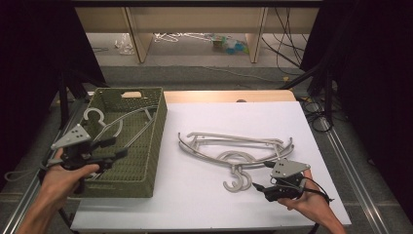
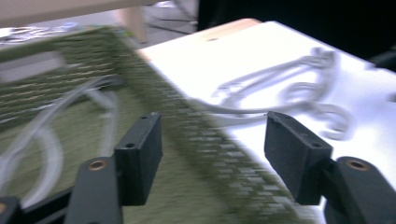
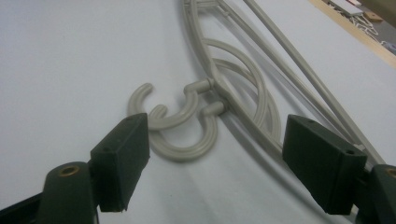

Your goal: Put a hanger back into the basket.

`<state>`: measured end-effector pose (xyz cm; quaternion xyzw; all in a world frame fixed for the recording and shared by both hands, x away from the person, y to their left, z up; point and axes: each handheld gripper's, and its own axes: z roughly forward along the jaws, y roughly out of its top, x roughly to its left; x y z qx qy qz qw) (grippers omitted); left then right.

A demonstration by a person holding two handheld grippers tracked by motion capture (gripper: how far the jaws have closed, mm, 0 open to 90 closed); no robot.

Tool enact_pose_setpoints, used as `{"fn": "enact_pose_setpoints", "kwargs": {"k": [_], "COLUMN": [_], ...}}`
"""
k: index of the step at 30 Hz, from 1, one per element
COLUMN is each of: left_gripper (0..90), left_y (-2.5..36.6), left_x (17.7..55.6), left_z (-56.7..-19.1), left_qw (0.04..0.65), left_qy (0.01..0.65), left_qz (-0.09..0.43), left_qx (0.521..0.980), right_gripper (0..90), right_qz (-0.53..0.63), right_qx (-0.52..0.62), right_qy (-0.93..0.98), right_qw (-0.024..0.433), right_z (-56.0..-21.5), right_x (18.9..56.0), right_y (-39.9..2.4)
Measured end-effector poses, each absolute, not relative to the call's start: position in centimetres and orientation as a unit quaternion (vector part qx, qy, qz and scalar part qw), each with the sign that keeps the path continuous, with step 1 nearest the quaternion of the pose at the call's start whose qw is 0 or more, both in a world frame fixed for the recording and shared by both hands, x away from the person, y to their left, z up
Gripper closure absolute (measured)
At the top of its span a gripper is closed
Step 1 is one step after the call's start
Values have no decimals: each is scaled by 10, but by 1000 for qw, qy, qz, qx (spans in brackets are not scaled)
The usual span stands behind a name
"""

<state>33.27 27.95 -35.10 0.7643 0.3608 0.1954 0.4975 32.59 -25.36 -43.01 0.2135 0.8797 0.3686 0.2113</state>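
Left gripper (image 1: 104,148) has its jaws open, nothing between them, basket (image 1: 158,127) wall right under. Right gripper (image 1: 263,187) jaws are open too, hanger hooks (image 3: 184,126) just ahead of them.

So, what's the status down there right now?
Left gripper open over basket, one hanger inside. Right gripper open by two hangers on table. Nothing in between.
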Motion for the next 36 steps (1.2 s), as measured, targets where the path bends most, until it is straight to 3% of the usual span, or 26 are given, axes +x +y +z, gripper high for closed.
{"fn": "enact_pose_setpoints", "kwargs": {"k": [6,13,32,36], "left_gripper": [323,299,263,260], "left_y": [230,199,147,145], "left_x": [301,283,262,263], "left_z": [-360,-370,-415,-420], "left_qw": [520,535,534,553], "left_qy": [324,297,274,281], "left_qz": [134,91,95,103], "left_qx": [779,786,794,778], "right_gripper": [246,252,252,252], "right_qz": [362,361,365,364], "right_qx": [223,229,236,237], "right_qy": [879,877,872,872], "right_qw": [217,220,225,225], "right_z": [-437,-440,-440,-441], "right_x": [332,336,336,338], "right_y": [-259,-265,-267,-266]}}
